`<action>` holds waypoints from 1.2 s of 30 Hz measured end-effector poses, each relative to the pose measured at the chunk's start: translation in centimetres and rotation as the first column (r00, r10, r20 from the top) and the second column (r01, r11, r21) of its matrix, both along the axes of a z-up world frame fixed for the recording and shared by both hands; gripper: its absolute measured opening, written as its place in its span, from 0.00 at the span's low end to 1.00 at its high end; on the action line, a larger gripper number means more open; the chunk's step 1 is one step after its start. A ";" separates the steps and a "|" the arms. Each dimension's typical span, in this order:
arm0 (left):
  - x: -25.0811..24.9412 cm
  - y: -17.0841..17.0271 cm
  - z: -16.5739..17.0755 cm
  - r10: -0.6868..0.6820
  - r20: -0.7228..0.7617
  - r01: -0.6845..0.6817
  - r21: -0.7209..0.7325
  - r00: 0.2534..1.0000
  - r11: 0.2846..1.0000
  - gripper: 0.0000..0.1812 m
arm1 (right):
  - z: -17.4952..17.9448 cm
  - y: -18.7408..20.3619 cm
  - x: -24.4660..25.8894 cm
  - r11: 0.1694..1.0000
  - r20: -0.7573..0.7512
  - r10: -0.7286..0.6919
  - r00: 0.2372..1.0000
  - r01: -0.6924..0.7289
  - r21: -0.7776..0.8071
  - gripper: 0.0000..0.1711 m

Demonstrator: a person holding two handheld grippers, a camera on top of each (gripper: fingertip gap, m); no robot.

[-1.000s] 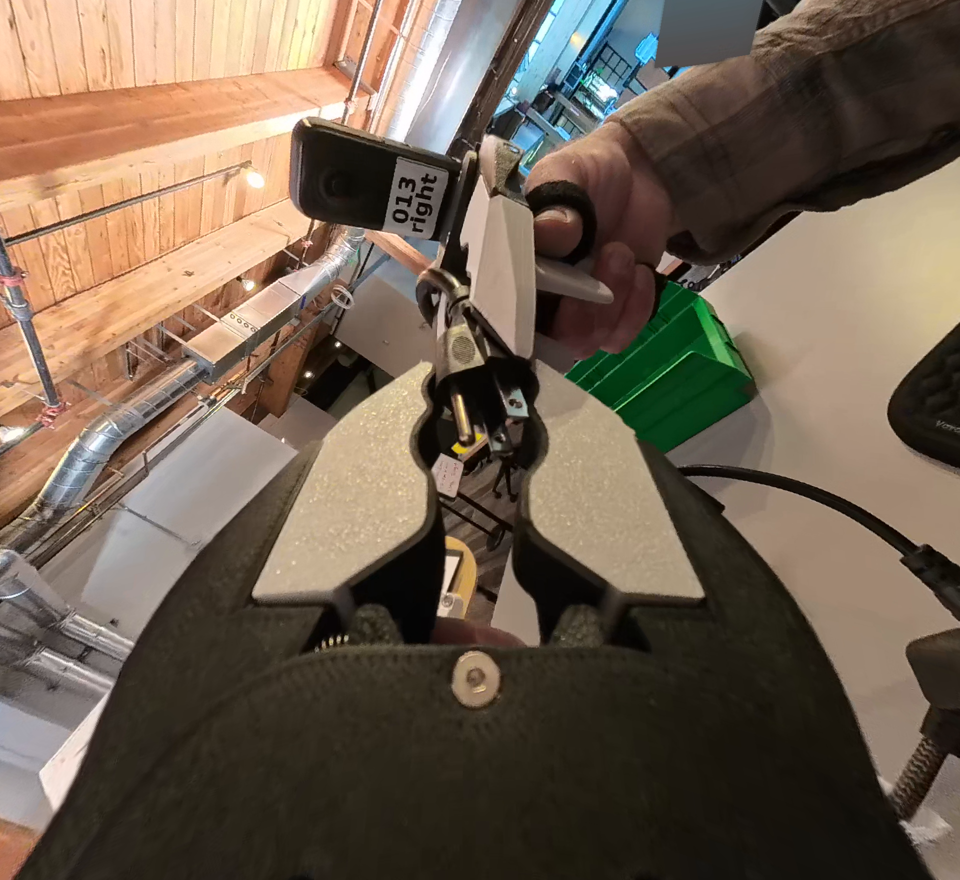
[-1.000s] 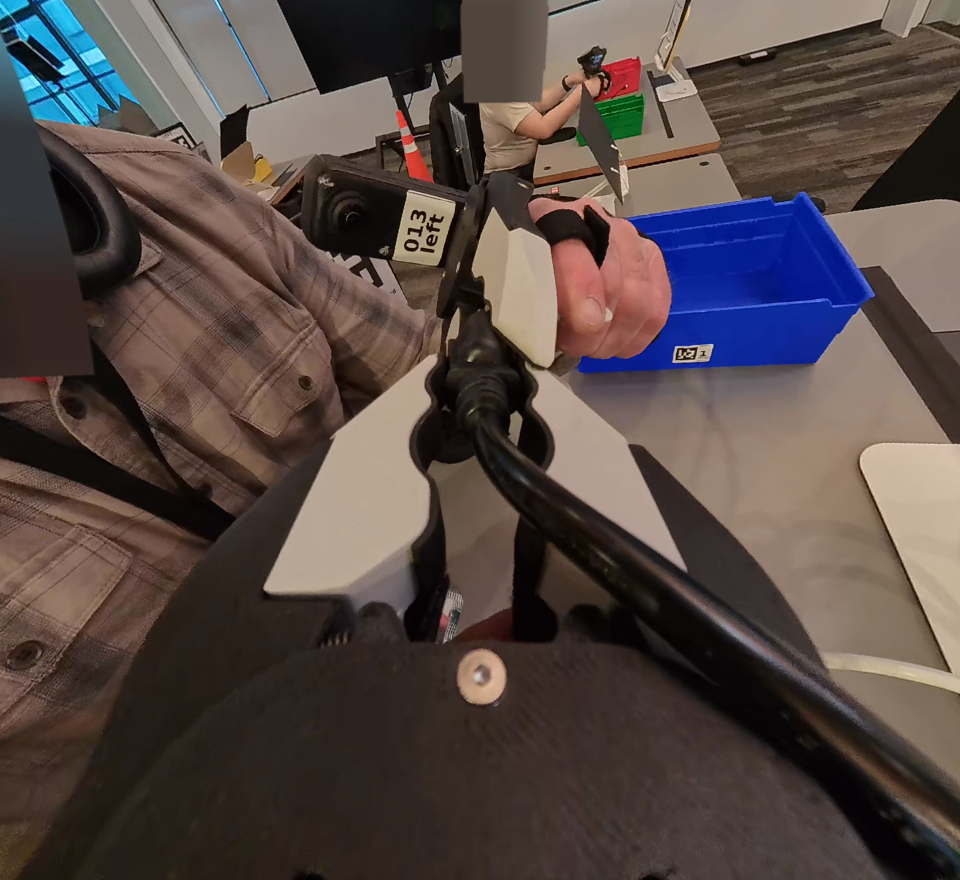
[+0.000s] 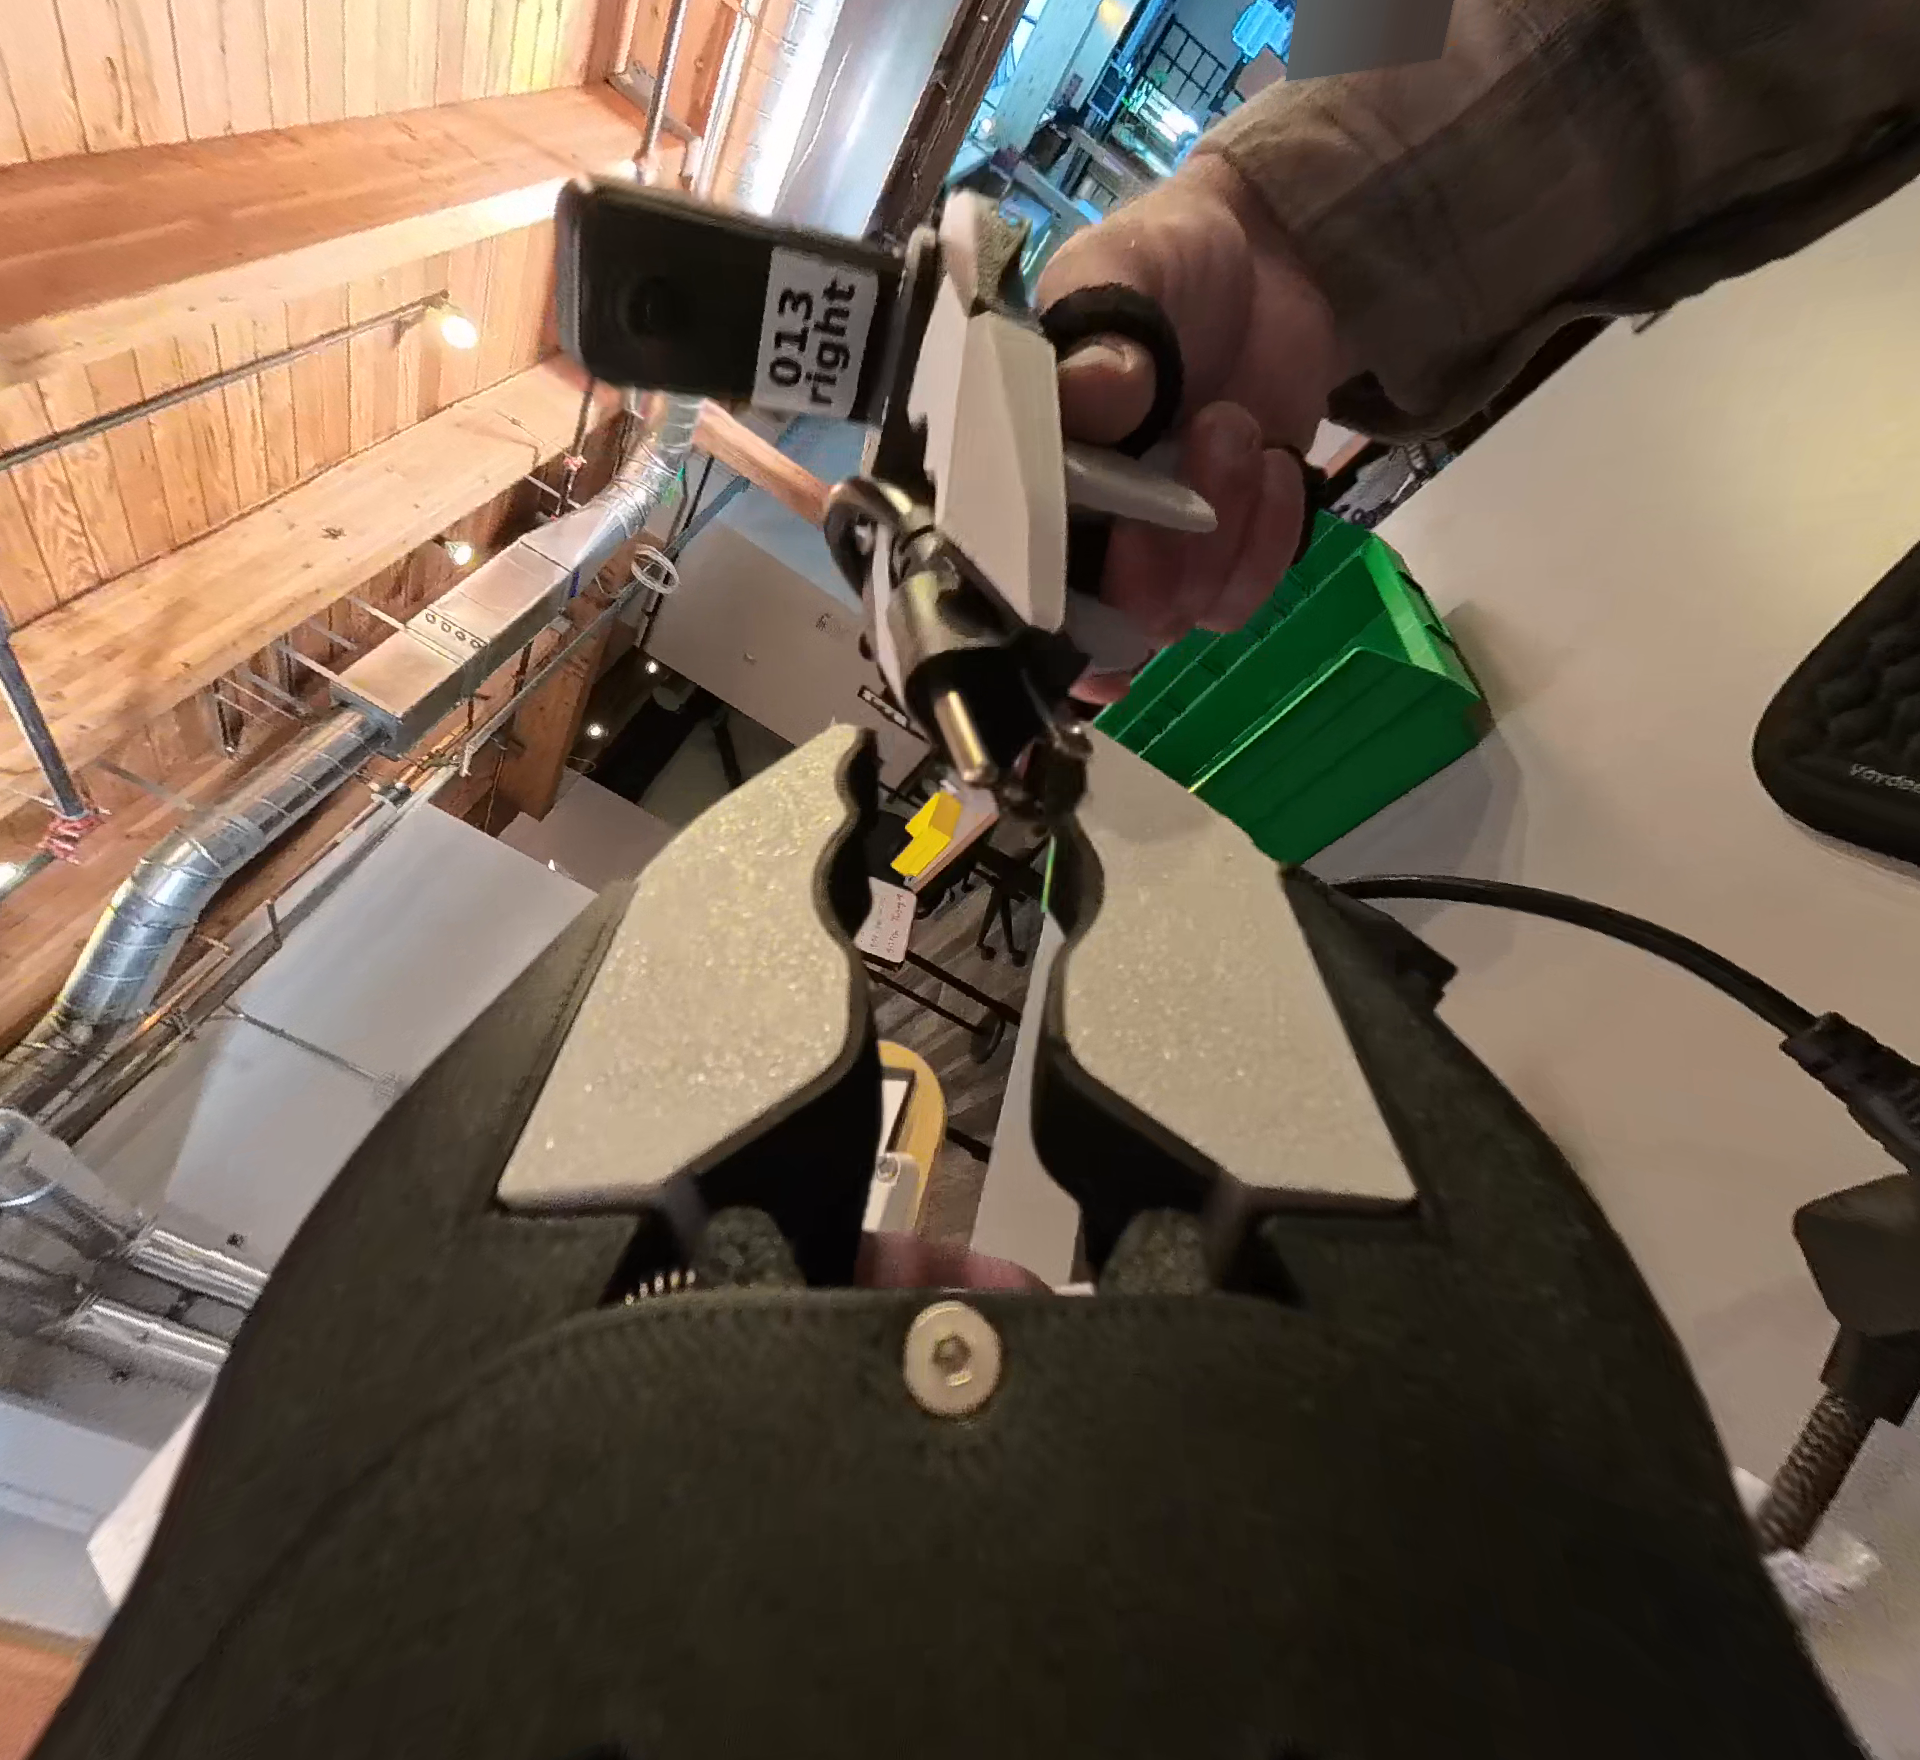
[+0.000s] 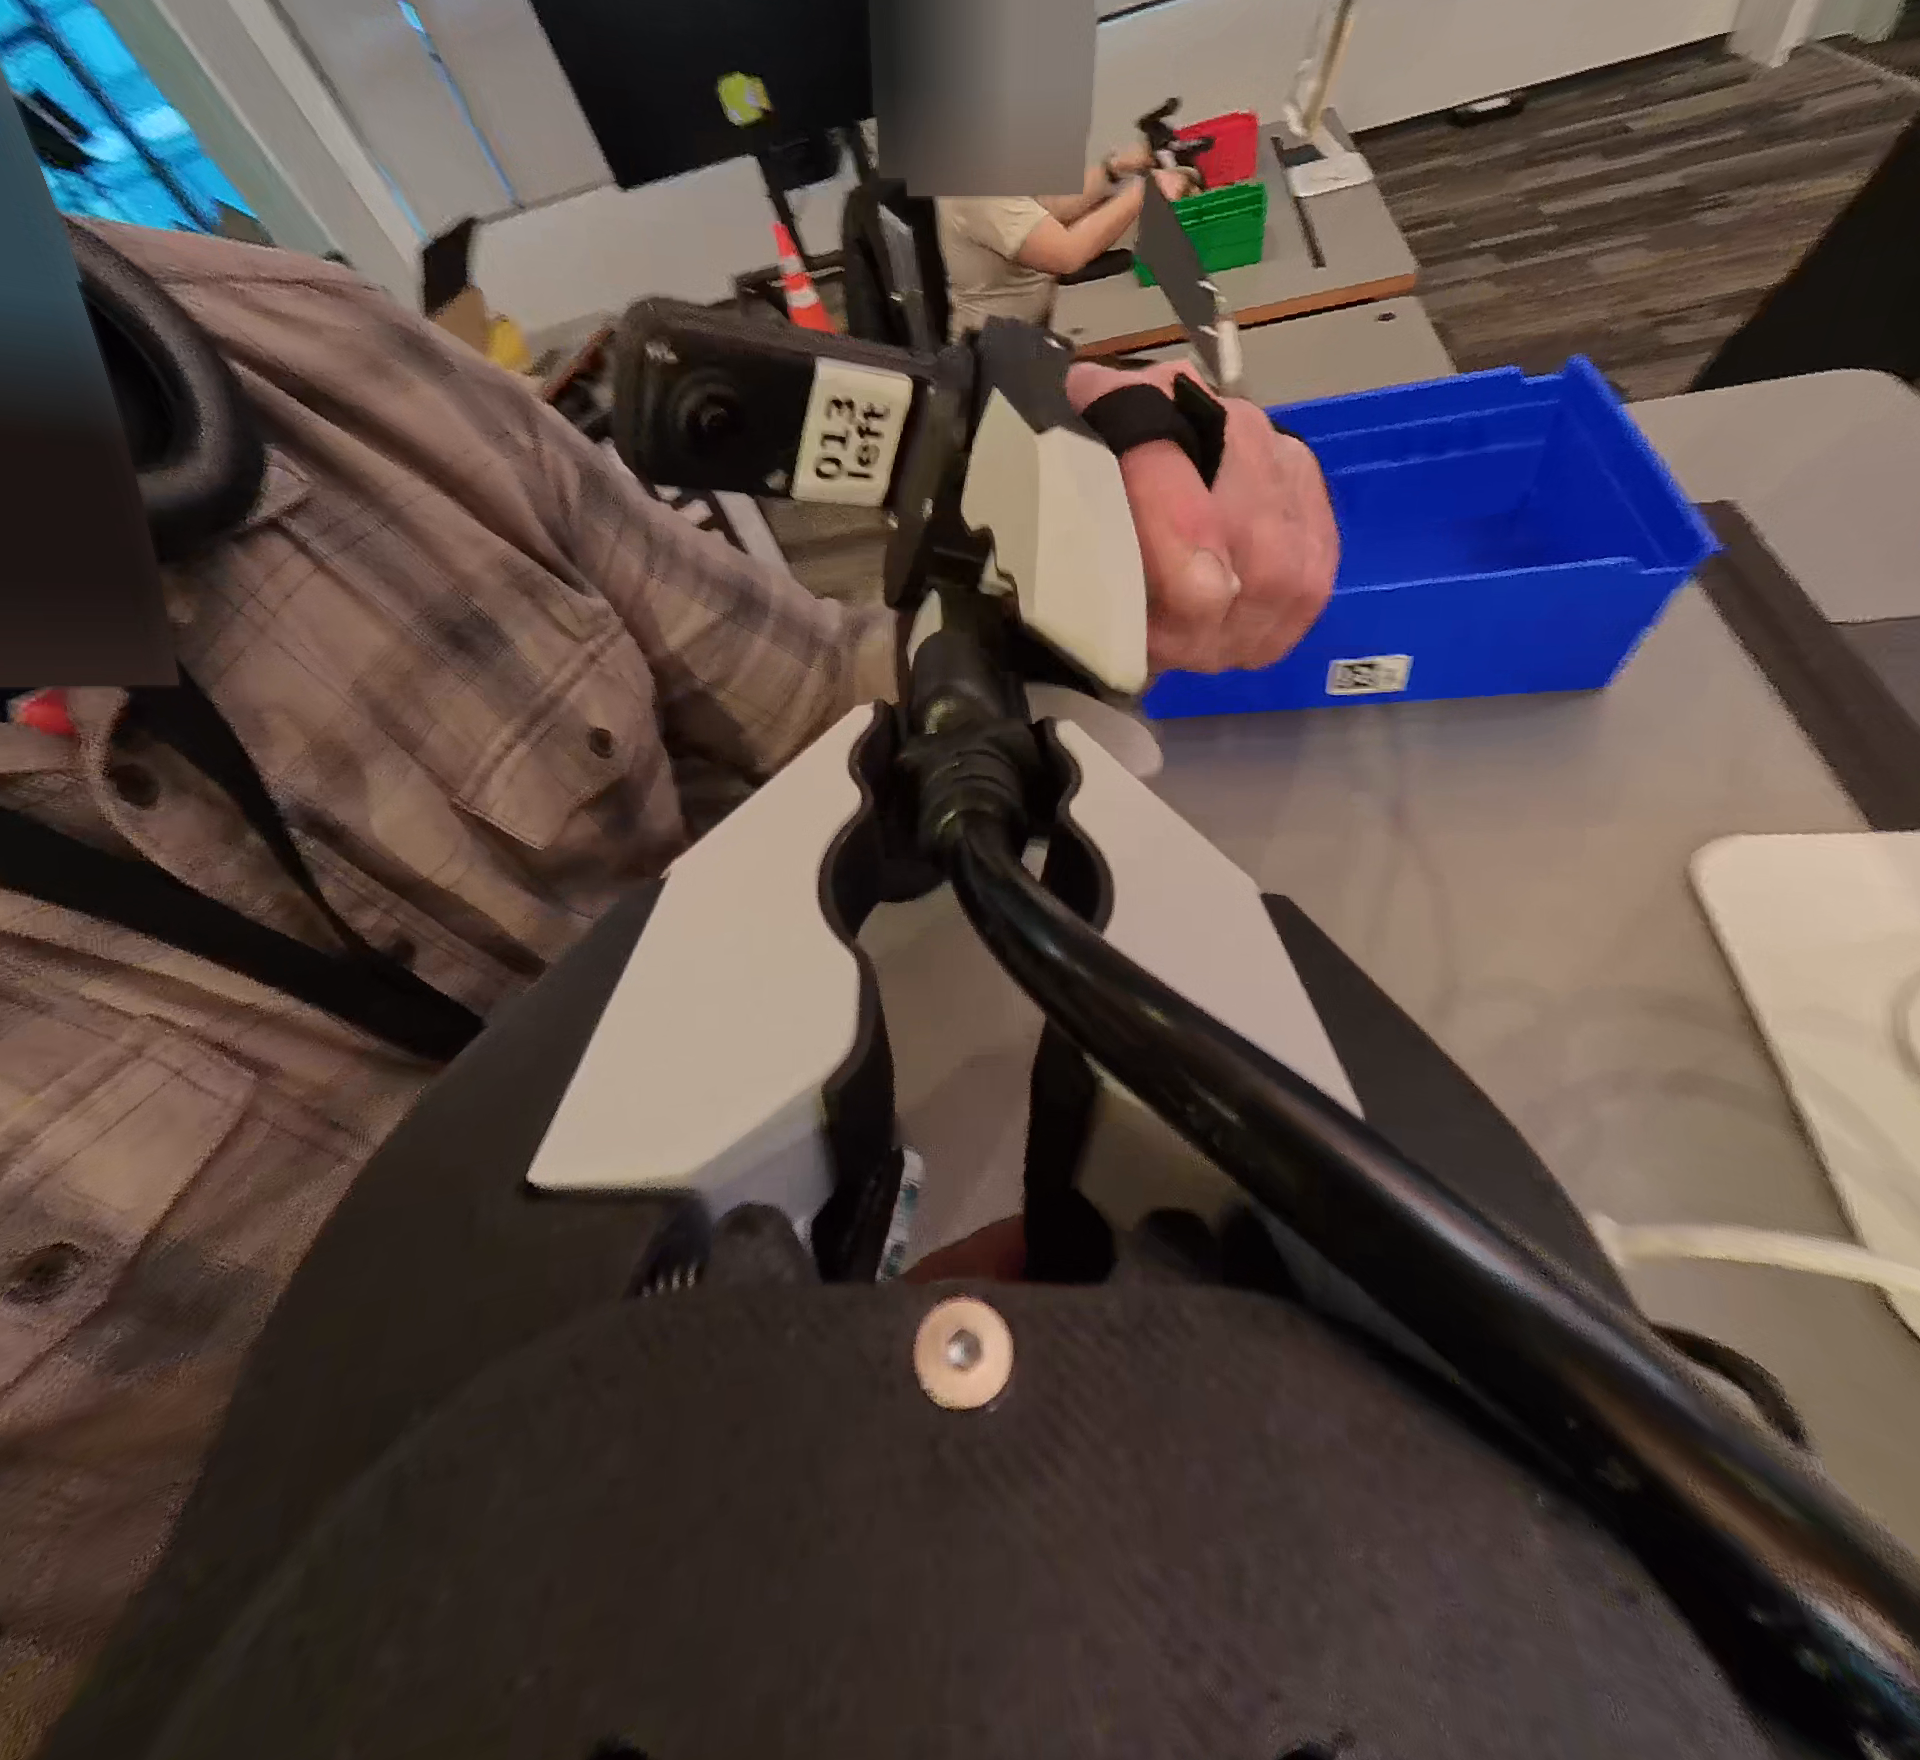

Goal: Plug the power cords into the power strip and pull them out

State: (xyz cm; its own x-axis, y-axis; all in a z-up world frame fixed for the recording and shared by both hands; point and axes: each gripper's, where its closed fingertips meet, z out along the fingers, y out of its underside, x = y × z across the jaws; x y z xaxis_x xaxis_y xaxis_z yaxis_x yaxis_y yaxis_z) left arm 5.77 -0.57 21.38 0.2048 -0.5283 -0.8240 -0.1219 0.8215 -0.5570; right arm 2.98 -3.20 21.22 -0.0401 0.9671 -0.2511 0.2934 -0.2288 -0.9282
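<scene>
A grey table point(image 4: 1455, 879) carries a blue bin point(image 4: 1475, 557) at its far side. The right gripper point(image 4: 961, 775) is clamped on the black power cord point(image 4: 1195, 1035) just behind its plug point(image 3: 966, 671), held aloft. The left gripper point(image 3: 961, 806) gapes narrowly, empty, prongs just beyond its tips.

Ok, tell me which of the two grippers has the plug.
The right gripper: its jaws are shut on the black plug, with the cord trailing back over it. The left gripper is open and grips nothing.

Glossy black rubbery cord point(image 4: 1195, 1035), shiny metal plug prongs point(image 3: 961, 734), plastic blue bin point(image 4: 1475, 588).
</scene>
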 end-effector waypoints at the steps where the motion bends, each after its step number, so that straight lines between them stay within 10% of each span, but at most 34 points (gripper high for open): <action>1: -0.2 0.2 0.0 0.005 -0.004 -0.005 -0.015 1.000 1.000 0.18 | -0.2 0.4 0.4 0.999 0.023 -0.028 0.999 0.027 0.028 0.13; 14: -1.0 5.0 -2.8 0.054 -0.065 -0.068 -0.238 0.996 0.969 0.29 | -0.7 3.3 4.9 0.951 0.213 -0.232 0.949 0.176 0.253 0.14; 28: 2.0 9.6 -15.0 -0.016 -0.341 -0.192 -0.568 0.940 0.800 0.39 | -4.0 5.8 9.4 0.916 0.361 -0.360 0.861 0.252 0.311 0.13; 33: 2.7 7.8 -12.2 -0.101 -0.198 -0.047 -0.630 0.975 0.775 0.36 | -4.7 5.9 9.2 0.899 0.368 -0.385 0.846 0.254 0.357 0.13; 36: 3.3 4.5 -8.3 -0.270 0.014 0.187 -0.754 0.963 0.630 0.37 | -5.0 5.6 8.0 0.849 0.358 -0.402 0.843 0.198 0.489 0.14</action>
State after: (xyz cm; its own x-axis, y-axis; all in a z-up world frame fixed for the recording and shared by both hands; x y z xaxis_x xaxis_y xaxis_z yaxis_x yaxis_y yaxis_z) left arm 9.04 3.88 13.10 -0.0622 -0.9881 -0.1406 -0.0718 0.1449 -0.9868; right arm 11.01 2.38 16.24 0.2832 0.9234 0.2591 0.6668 0.0045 -0.7452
